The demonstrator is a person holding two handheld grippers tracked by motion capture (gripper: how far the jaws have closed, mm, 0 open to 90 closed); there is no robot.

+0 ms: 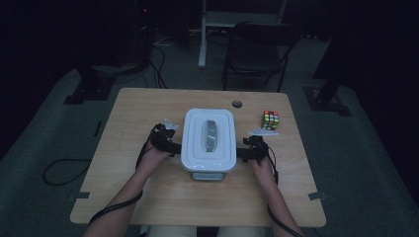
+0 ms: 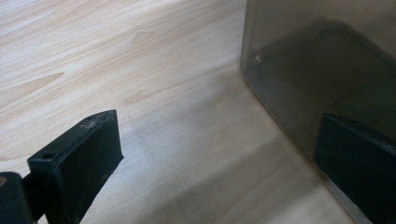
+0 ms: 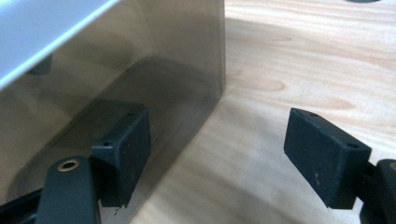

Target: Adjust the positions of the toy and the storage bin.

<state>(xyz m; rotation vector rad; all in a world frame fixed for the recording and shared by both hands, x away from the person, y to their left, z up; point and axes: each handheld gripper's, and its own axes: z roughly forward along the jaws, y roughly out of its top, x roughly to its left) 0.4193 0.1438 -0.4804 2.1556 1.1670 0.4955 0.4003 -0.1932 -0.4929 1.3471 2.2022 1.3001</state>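
The white box (image 1: pixel 208 143) sits in the middle of the table (image 1: pixel 148 197). The left gripper (image 1: pixel 174 148) and right gripper (image 1: pixel 240 154) press its two sides, jaws apart, likely to slide it.

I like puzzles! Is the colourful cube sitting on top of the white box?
No, the colourful cube sits on the table, to the right of the white box.

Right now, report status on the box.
Left gripper and right gripper open, flanking the box. Lid on. Rubik's cube clear, far right.
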